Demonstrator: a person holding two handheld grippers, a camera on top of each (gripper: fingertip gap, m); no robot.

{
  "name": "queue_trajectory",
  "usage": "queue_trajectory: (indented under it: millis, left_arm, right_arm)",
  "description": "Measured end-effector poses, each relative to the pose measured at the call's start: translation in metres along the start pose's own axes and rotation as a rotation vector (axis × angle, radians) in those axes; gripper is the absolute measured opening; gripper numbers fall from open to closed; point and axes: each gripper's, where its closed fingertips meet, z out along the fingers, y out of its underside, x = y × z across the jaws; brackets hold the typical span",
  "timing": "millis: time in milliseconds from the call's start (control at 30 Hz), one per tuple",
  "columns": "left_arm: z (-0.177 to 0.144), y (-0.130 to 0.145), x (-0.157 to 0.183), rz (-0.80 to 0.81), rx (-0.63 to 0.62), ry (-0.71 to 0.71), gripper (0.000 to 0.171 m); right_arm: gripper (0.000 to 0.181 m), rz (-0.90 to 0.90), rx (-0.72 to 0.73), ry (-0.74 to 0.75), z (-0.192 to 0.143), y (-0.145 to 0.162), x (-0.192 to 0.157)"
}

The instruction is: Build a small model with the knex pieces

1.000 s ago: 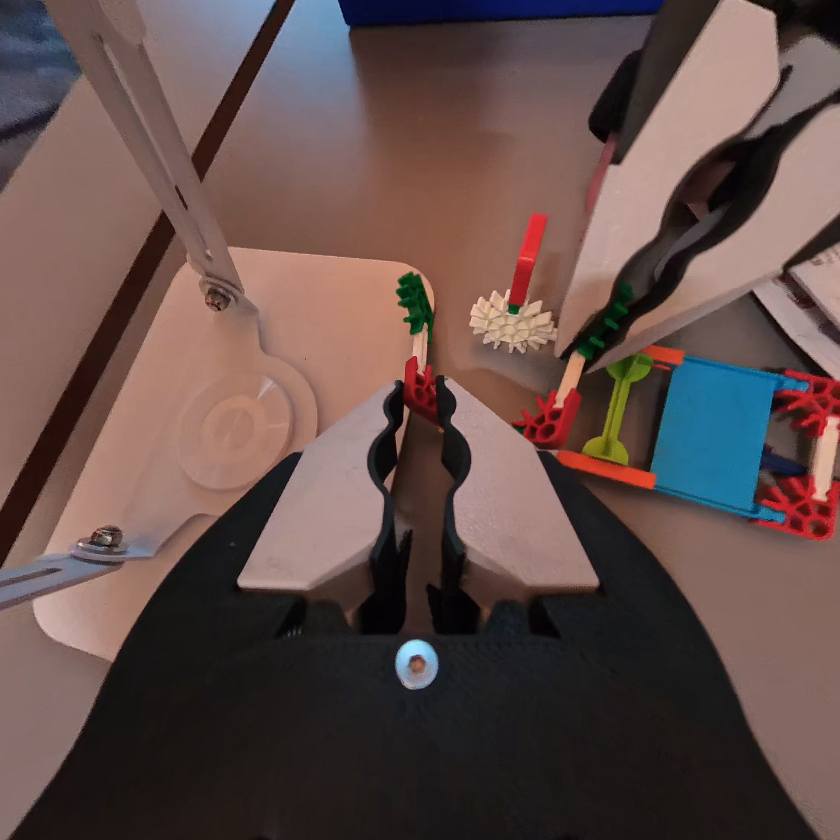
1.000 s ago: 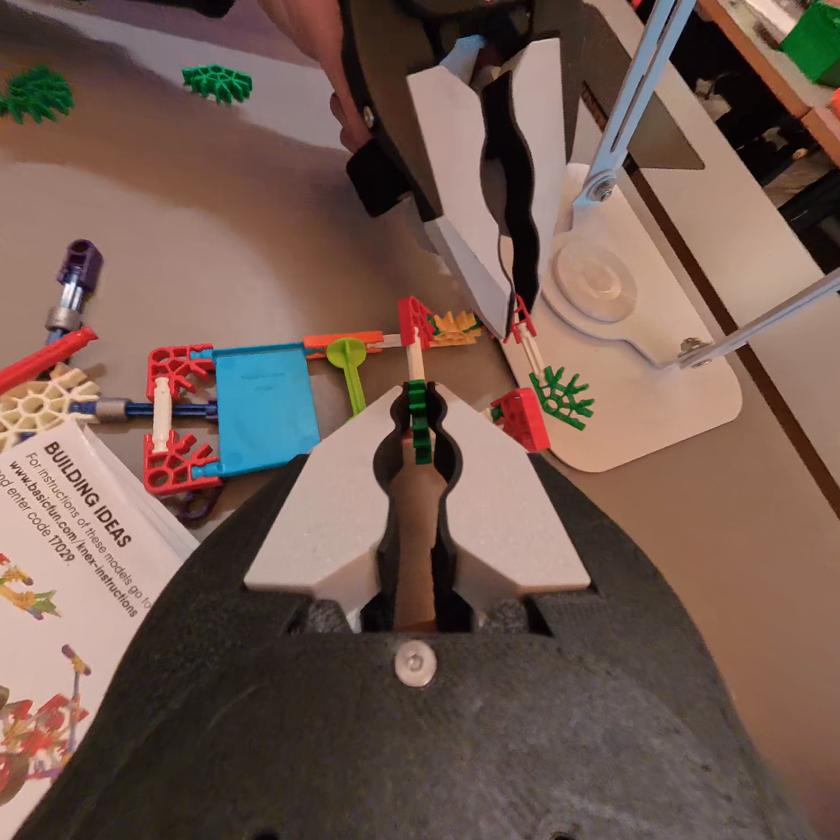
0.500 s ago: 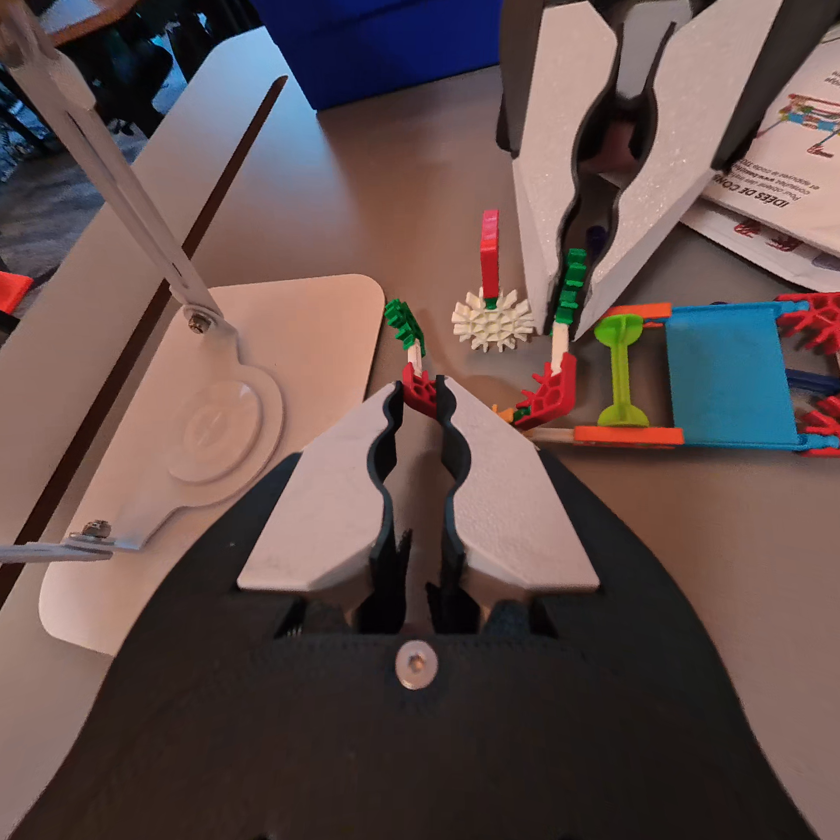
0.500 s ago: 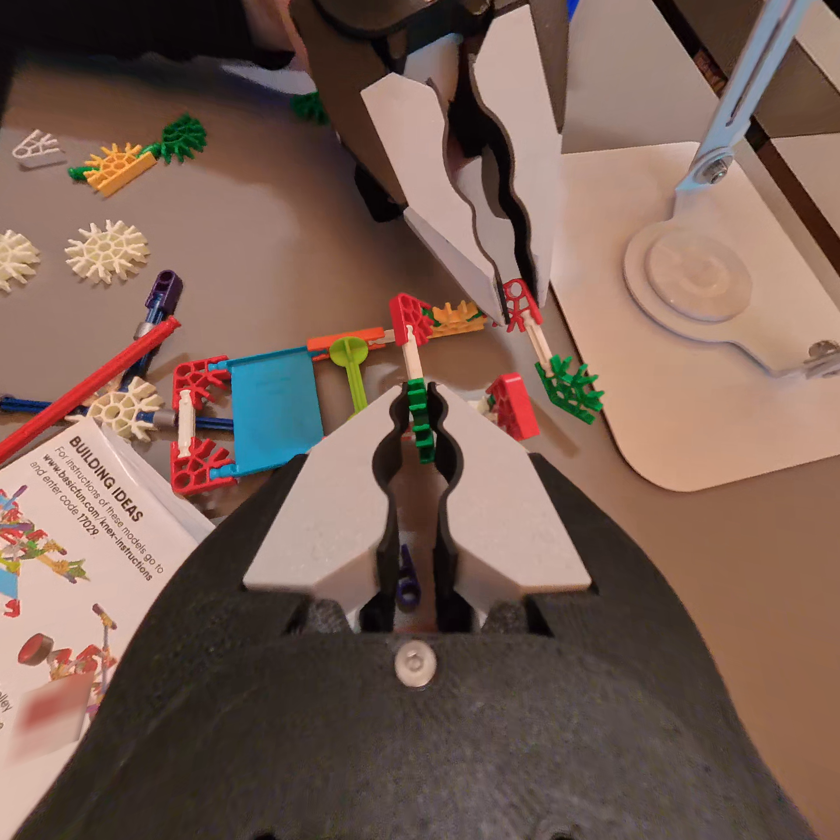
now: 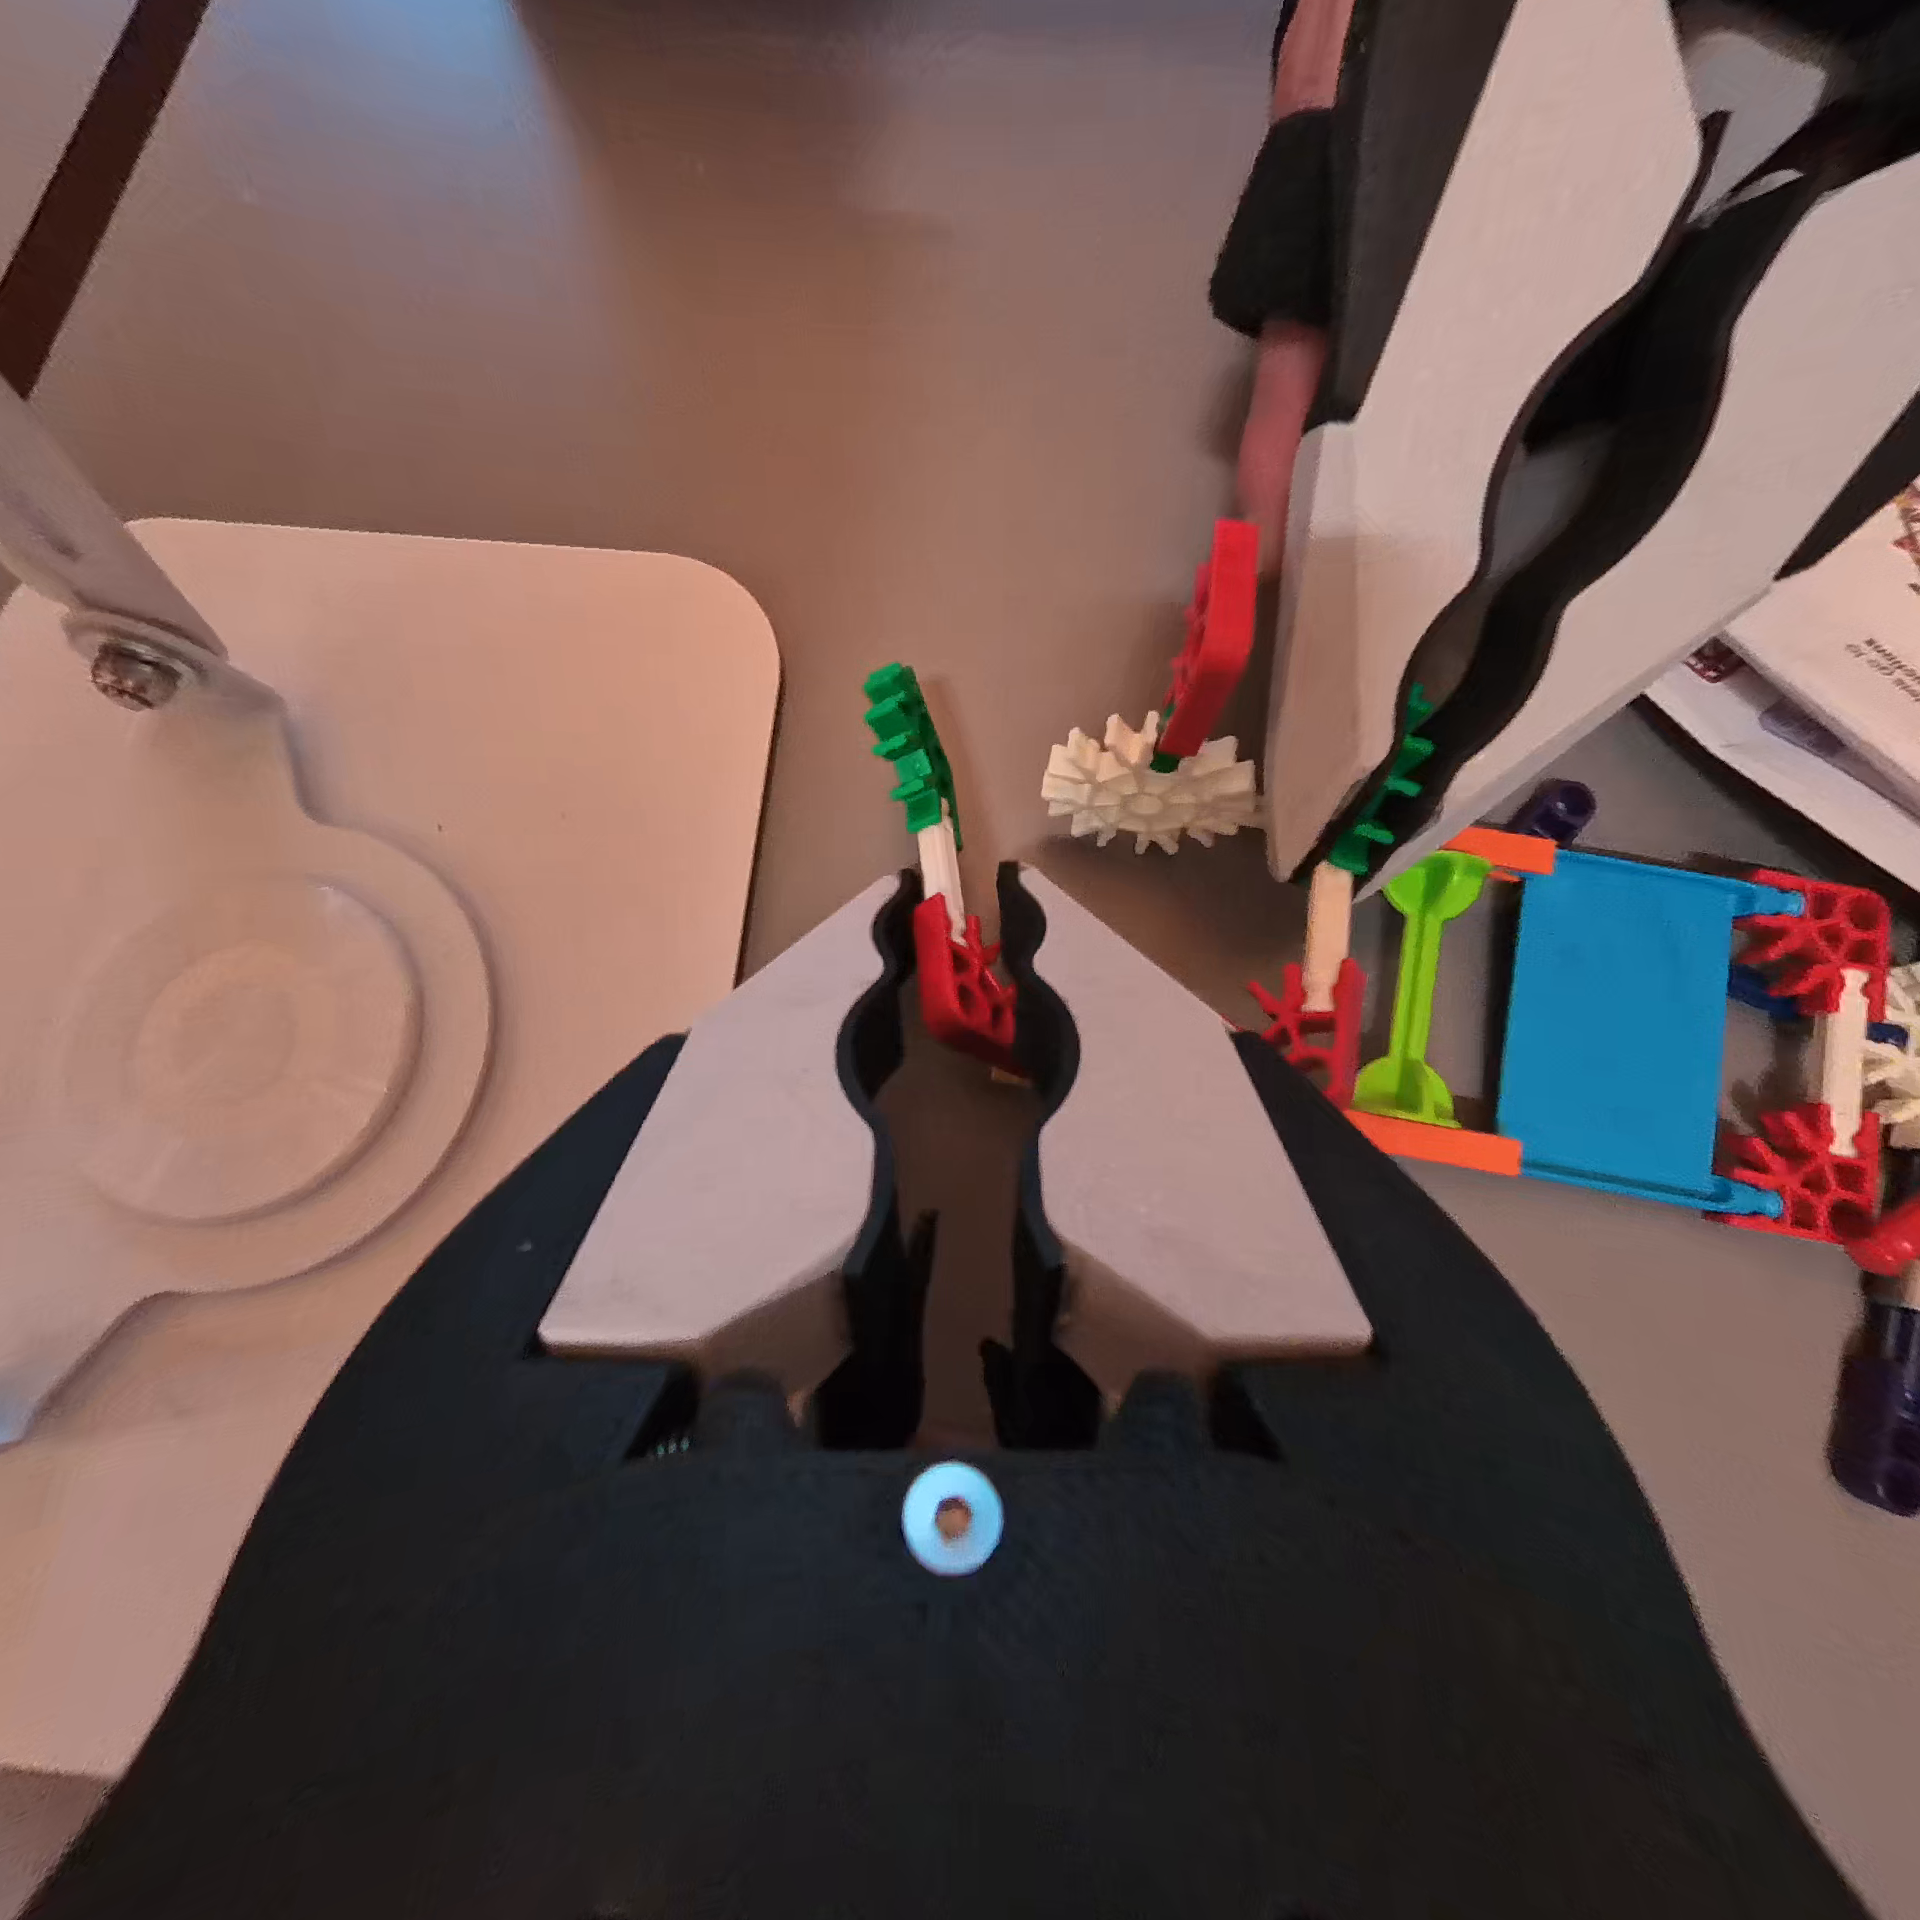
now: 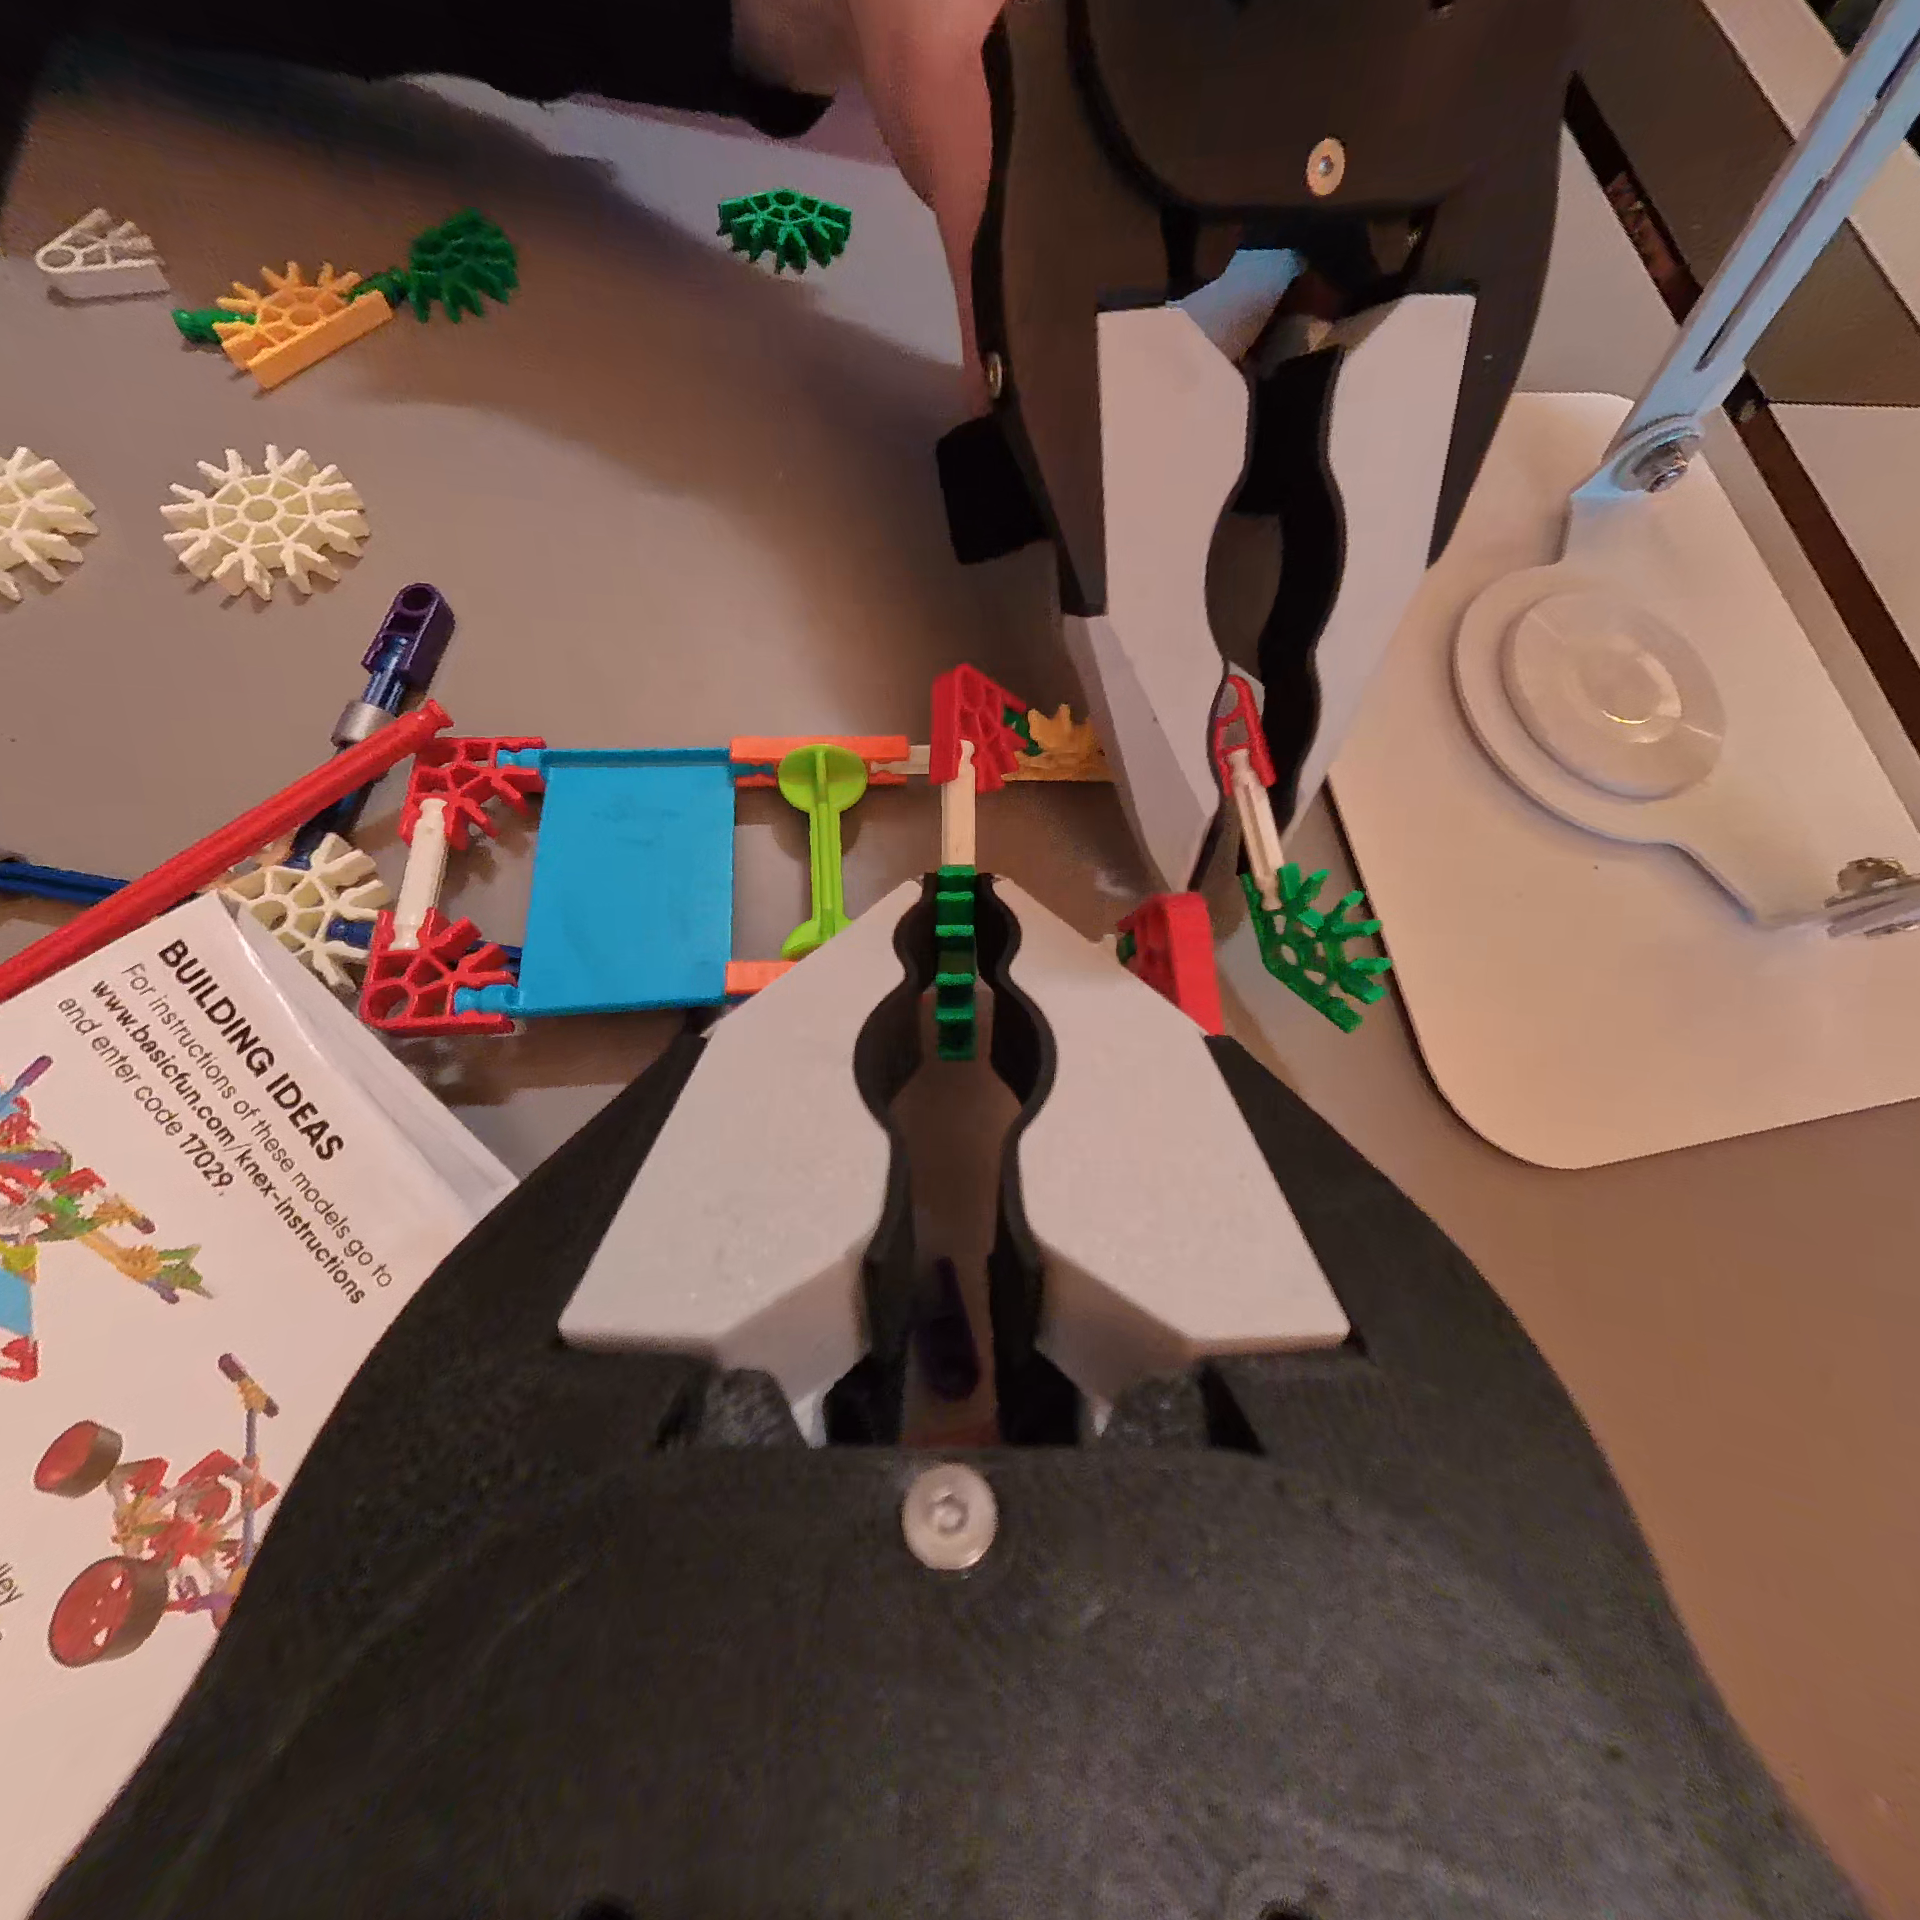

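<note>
Left hand-held gripper [image 5: 956, 894] pinches a light, stiff red connector [image 5: 961, 987] above the table [image 5: 727, 312], while right hand-held gripper [image 6: 954, 883] clamps a brittle green connector [image 6: 954, 966]; flat faces grip best.

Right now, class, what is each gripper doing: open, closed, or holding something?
Left gripper: closed on a red connector with a white rod and green piece.
Right gripper: closed on a green connector joined to the toy frame.
</note>
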Motion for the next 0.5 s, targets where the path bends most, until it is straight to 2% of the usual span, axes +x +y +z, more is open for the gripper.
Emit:
queue_trajectory:
  millis: [267, 500]
  left_arm:
    - [-0.011, -0.006, 0.008, 0.167, 0.127, -0.030, 0.013]
    - [-0.021, -0.015, 0.013, 0.168, 0.244, -0.014, 0.012]
  right_arm:
    - [0.004, 0.030, 0.006, -0.046, 0.001, -0.001, -0.006]
    - [0.004, 0.052, 0.029, -0.056, -0.003, -0.005, -0.005]
